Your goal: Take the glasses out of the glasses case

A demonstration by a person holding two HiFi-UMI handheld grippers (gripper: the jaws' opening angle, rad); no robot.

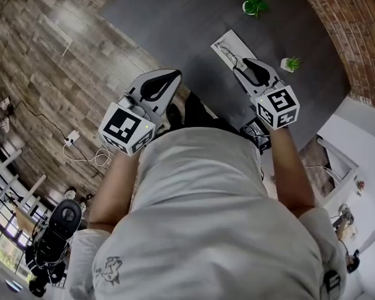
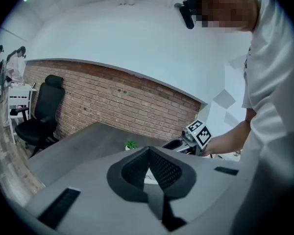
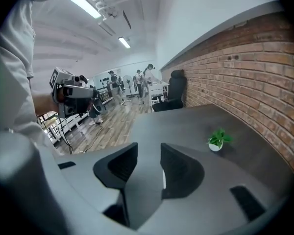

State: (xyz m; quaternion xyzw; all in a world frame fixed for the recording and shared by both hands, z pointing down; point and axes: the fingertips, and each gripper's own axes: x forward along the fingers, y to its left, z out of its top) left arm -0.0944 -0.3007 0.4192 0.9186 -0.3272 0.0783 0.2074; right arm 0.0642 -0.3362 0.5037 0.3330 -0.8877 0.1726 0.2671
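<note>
Glasses (image 1: pixel 227 53) lie in the white glasses case (image 1: pixel 234 39) on the dark counter (image 1: pixel 175 24) — we hold the right tongs (image 1: pixel 247 64) just at its near end, parted and empty. Our left tongs (image 1: pixel 165 80) hover at the counter's edge, well to the left — tips pressed together on nothing.

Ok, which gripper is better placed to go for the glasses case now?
Right, probably. The right gripper has its jaws apart and its tips just beside the glasses case; the left gripper has its jaws together and hangs further off, near the table edge.
</note>
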